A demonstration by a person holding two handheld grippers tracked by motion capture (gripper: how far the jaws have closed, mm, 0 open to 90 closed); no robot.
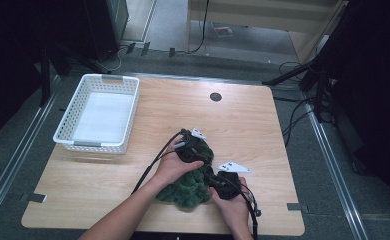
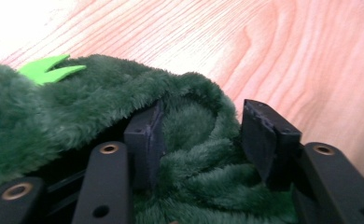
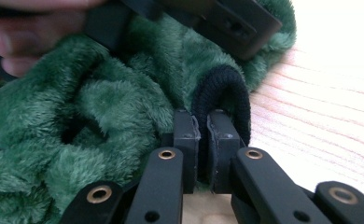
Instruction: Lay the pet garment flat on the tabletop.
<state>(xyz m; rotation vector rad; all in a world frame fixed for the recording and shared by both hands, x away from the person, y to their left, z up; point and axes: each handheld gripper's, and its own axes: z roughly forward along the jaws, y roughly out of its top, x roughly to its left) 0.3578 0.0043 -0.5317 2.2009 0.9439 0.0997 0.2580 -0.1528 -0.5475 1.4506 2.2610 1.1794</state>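
Green plush garment (image 1: 190, 187) — shape unclear

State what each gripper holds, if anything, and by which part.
The right gripper is shut on the green plush garment, pinching its black ribbed cuff. The left gripper is open, its jaws straddling a fold of the plush without clamping it.

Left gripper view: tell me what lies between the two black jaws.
Folds of the fuzzy dark green plush fabric fill the gap of the left gripper. Its jaws stand apart, pushed into the pile, as the left gripper view shows.
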